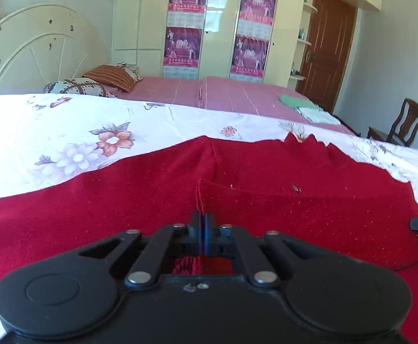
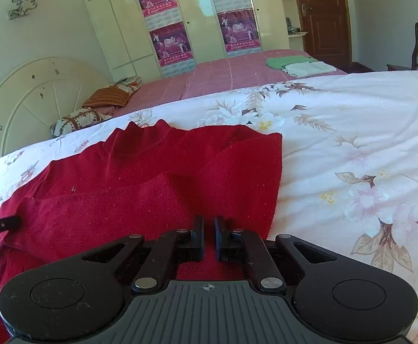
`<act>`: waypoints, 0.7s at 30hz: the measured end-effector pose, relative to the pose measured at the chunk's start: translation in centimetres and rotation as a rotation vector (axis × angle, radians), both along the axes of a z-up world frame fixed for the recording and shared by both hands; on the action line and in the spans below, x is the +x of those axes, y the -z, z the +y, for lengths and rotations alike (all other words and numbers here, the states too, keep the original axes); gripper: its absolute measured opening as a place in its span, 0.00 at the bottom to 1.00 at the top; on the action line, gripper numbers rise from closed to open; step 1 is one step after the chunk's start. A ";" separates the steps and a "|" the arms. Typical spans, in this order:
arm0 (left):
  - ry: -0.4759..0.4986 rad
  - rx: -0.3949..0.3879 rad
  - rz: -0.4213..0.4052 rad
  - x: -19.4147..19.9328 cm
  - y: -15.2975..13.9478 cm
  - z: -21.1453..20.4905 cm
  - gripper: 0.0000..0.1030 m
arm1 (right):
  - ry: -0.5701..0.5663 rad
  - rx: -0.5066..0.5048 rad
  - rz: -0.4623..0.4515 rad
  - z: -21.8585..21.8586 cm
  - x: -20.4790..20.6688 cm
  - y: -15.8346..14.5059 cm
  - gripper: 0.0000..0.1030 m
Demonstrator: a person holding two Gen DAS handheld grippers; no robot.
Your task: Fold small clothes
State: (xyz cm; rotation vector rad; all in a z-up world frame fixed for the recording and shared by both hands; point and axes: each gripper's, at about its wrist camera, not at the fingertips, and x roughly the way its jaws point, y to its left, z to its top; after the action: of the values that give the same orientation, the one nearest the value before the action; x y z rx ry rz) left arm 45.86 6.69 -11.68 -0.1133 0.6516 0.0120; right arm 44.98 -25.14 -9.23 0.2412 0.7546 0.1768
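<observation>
The red sweater (image 1: 266, 200) lay on the bed (image 2: 352, 143), its hem pinched in both the left gripper (image 1: 204, 219) and right gripper (image 2: 209, 223) jaws; poster (image 2: 170, 43) text unreadable.

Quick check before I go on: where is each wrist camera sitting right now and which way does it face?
Left wrist: sits behind the left tongs, angled down across the red sweater toward the wardrobe; its own shut tongs pinch a sweater fold, and the other tongs' tip shows at the right edge.
Right wrist: sits behind the right tongs at the sweater's right edge, facing the same wardrobe; the jaws are nearly closed over the fabric.
Shared: sweater, floral quilt, pink bed, door.
</observation>
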 end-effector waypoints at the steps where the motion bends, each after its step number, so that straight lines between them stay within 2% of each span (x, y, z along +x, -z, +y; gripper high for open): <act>1: 0.001 -0.002 0.012 0.0 0.2 0.1 0.01 | 0.006 0.010 -0.008 0.0 0.0 -0.3 0.06; 4: 0.005 -0.004 0.034 0.2 0.8 0.2 0.01 | -0.010 0.036 -0.051 0.5 0.5 -1.0 0.06; 6: 0.013 0.019 0.036 0.1 0.7 -0.2 0.01 | -0.044 0.031 -0.035 1.6 1.7 -0.8 0.06; 9: 0.014 0.013 0.045 0.1 0.7 0.0 0.02 | -0.074 -0.051 -0.006 2.8 3.9 0.3 0.06; 13: 0.016 0.012 0.054 0.3 0.9 0.1 0.02 | 0.085 0.003 -0.008 -0.4 5.4 0.2 0.06; 14: 0.017 0.015 0.052 0.4 0.9 0.0 0.02 | 0.091 0.021 -0.009 -0.9 5.4 0.1 0.06; 18: 0.017 0.009 0.049 0.5 1.1 0.1 0.02 | 0.119 -0.032 -0.048 -0.5 4.2 -0.7 0.06; 20: 0.028 -0.007 0.058 0.7 0.9 0.3 0.05 | 0.108 -0.072 0.000 -0.2 4.3 0.2 0.06; 21: 0.028 -0.032 0.060 0.5 0.4 0.6 0.20 | 0.105 -0.087 -0.009 -0.1 4.0 0.0 0.06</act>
State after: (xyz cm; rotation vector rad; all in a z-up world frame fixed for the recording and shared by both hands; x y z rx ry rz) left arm 46.33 7.33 -12.13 -0.1356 0.7135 -0.0220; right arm 49.03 -25.22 -9.26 0.1970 0.7371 0.0451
